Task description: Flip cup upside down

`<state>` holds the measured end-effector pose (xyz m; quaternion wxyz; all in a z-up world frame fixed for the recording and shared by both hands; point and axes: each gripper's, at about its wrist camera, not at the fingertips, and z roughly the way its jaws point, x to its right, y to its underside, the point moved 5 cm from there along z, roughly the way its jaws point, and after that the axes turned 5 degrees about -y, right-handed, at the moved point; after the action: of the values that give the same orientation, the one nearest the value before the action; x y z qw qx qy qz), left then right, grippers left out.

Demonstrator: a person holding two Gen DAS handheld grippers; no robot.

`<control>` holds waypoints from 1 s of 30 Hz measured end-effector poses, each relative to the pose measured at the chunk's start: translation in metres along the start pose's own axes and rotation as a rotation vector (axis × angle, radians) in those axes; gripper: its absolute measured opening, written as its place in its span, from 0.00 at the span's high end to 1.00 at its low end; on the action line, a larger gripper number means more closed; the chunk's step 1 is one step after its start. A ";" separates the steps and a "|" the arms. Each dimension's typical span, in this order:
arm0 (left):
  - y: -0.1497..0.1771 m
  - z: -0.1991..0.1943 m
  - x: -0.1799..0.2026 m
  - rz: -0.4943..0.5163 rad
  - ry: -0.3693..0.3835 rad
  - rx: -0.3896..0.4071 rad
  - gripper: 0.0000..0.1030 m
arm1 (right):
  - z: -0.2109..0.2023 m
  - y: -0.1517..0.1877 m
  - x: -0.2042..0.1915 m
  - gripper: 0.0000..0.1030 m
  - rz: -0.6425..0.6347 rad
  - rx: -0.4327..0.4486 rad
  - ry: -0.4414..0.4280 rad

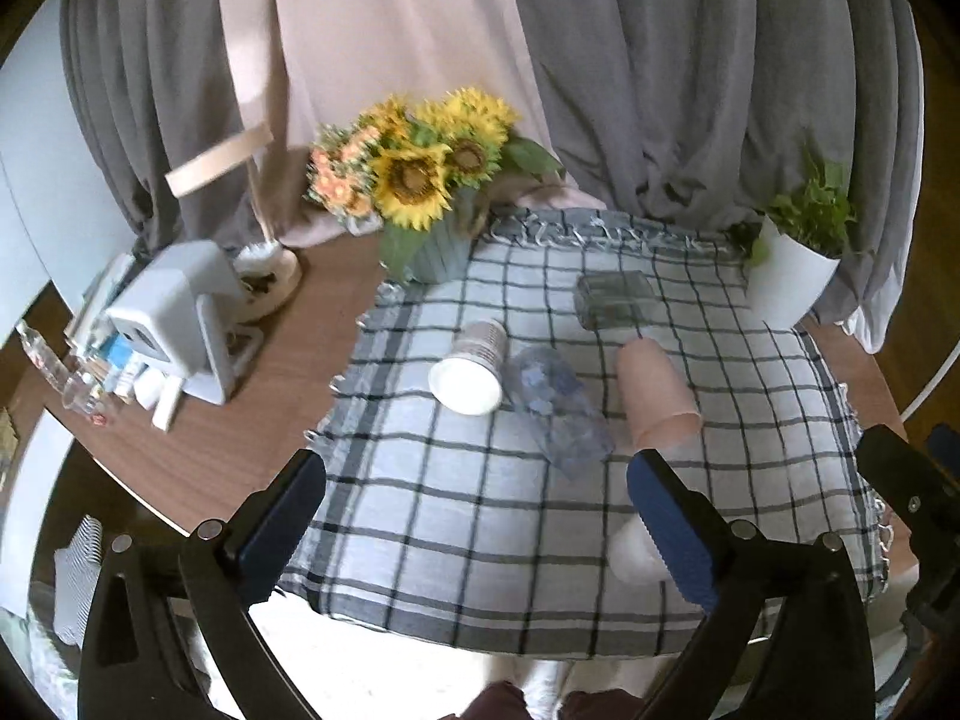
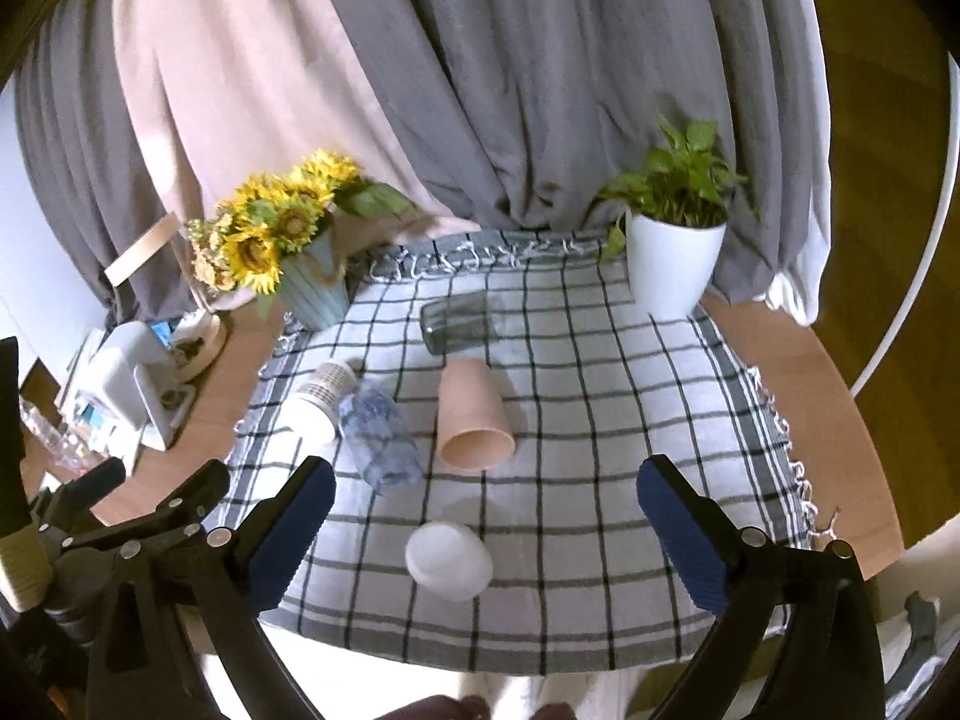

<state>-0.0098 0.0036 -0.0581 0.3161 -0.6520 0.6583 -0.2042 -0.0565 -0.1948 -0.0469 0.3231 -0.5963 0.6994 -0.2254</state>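
Observation:
Several cups lie on their sides on a checked cloth (image 2: 570,420): a pink cup (image 2: 471,417) (image 1: 657,396), a white paper cup (image 2: 318,399) (image 1: 471,369), a clear blue-patterned cup (image 2: 378,435) (image 1: 555,405) and a dark glass (image 2: 459,321) (image 1: 615,300). A small white cup (image 2: 450,558) (image 1: 630,552) sits nearest, partly behind the left gripper's right finger. My left gripper (image 1: 477,528) is open and empty above the cloth's near edge. My right gripper (image 2: 483,534) is open and empty, with the small white cup between its fingers' line of sight.
A sunflower vase (image 1: 420,210) (image 2: 288,258) stands at the cloth's far left corner, a white potted plant (image 2: 675,252) (image 1: 792,264) at the far right. A lamp and white clutter (image 1: 174,324) fill the table's left side. Curtains hang behind.

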 end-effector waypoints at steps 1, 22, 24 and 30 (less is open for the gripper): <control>-0.001 -0.002 -0.002 0.001 -0.005 0.012 0.00 | -0.002 0.000 -0.003 0.02 -0.002 0.004 0.001; -0.019 -0.020 -0.023 0.035 0.037 0.135 0.00 | -0.037 -0.008 -0.035 0.02 0.014 0.165 0.065; -0.020 -0.021 -0.023 0.039 0.041 0.138 0.00 | -0.038 -0.007 -0.035 0.02 0.017 0.171 0.069; -0.020 -0.022 -0.022 0.041 0.043 0.144 0.00 | -0.040 -0.006 -0.035 0.02 0.017 0.173 0.069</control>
<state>-0.0118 0.0211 -0.0251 0.3523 -0.6093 0.6617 -0.2584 -0.0780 -0.1641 -0.0087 0.3511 -0.5520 0.6931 -0.3027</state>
